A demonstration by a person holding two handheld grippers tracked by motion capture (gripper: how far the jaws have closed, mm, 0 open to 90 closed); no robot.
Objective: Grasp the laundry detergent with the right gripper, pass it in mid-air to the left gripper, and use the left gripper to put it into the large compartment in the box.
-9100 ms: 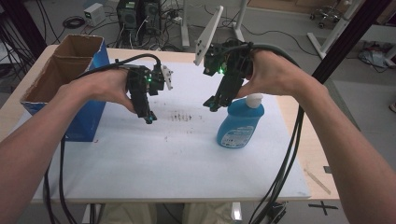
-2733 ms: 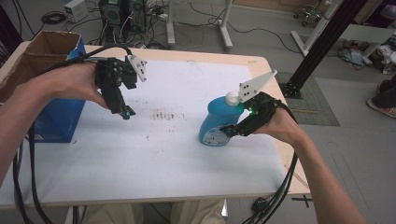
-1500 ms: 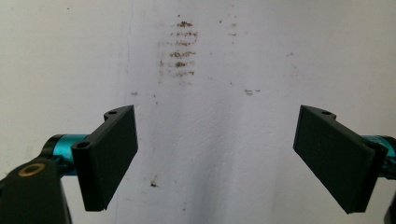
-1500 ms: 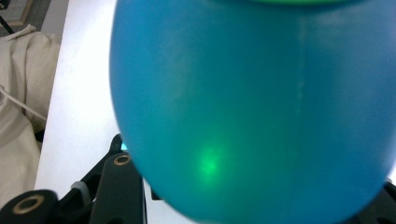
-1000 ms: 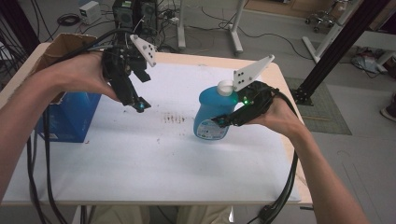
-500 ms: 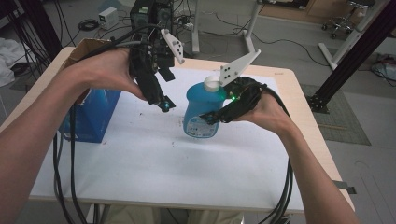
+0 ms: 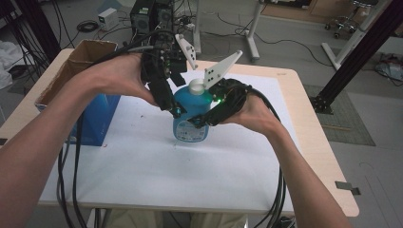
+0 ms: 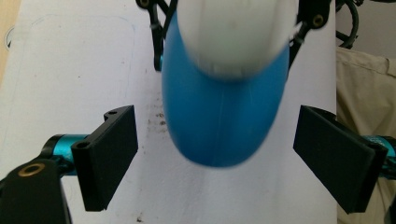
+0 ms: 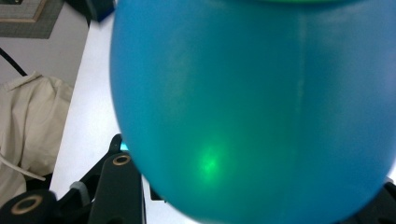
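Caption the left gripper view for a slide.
Open left gripper poised over the white-capped blue plastic bottle, black jaws apart on either side of it, above a white table sheet.

A lab or workshop: computer towers (image 7: 151, 14), loose cables (image 7: 280, 42) on the floor, black metal frame posts (image 7: 357, 51).

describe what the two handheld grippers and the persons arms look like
Both the left gripper and right gripper are black, each topped by a pale three-cornered plate. Flat rectangular black jaws sit on teal rods. A green light glows on the right one. Black cables trail below bare forearms, no sleeves.
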